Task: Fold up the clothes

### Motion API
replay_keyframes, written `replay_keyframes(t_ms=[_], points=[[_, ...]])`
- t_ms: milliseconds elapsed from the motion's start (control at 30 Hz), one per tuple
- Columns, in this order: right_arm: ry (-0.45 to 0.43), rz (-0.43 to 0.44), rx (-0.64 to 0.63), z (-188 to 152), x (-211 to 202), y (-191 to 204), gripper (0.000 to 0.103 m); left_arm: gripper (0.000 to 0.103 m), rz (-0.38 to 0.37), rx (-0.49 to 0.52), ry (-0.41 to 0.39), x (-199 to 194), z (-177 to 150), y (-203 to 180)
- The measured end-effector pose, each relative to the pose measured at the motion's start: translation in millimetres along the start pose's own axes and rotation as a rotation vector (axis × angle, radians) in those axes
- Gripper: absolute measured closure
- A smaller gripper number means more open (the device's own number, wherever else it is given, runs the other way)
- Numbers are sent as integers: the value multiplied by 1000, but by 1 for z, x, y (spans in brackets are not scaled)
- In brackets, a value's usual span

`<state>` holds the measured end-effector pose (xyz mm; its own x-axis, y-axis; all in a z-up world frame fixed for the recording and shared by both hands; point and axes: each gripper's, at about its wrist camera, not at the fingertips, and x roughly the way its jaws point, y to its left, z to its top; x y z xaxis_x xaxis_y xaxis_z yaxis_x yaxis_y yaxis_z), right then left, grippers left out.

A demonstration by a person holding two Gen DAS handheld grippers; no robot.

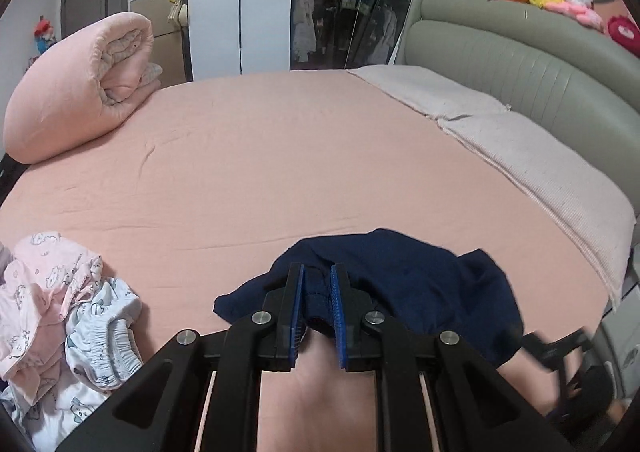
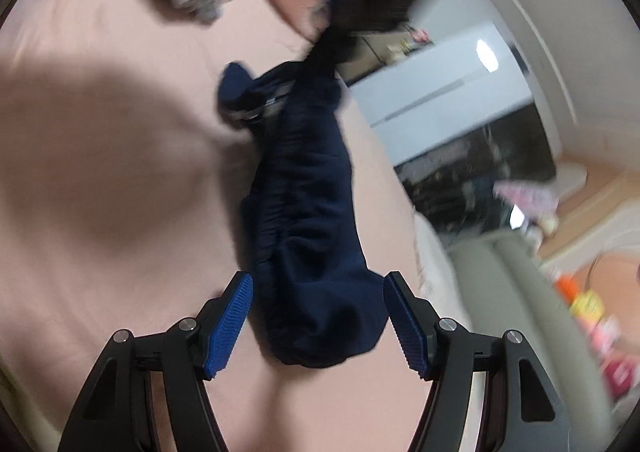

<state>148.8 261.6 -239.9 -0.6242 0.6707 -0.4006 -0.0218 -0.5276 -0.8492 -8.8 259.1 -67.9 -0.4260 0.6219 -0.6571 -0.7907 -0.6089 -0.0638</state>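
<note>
On pink bed (image 1: 280,156), navy garment (image 1: 400,276) hung bunched from left gripper (image 1: 318,292), clamped on 1 edge to lift it clear; right gripper (image 2: 318,316) straddled lower end, jaws apart, likely ready to pinch; unfolded pile (image 1: 60,304) waited nearby.

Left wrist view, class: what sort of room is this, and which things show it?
Most likely a bedroom: a bed with a pink sheet, a padded headboard, and a glass-fronted wardrobe with hanging clothes.
</note>
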Motion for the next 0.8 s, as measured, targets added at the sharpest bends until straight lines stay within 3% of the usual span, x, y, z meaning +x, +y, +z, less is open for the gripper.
replay_keyframes(t_ms=[200,500,600,667,733,800], points=[[7,-97,-44,7,12,6,36,91,4,-6,-9,-8,4,7],[49,-127,26,14,30,-8,38,91,59,50,-4,-6,-4,8],[73,-98,69,9,24,-13,50,91,105,78,2,0,-11,8],[78,-104,68,7,21,-13,71,91,95,67,21,5,-15,10],[80,-104,74,6,21,-15,85,90,76,40,40,8,-17,13],[93,-89,105,6,21,-21,90,86,46,1,58,11,-18,18]])
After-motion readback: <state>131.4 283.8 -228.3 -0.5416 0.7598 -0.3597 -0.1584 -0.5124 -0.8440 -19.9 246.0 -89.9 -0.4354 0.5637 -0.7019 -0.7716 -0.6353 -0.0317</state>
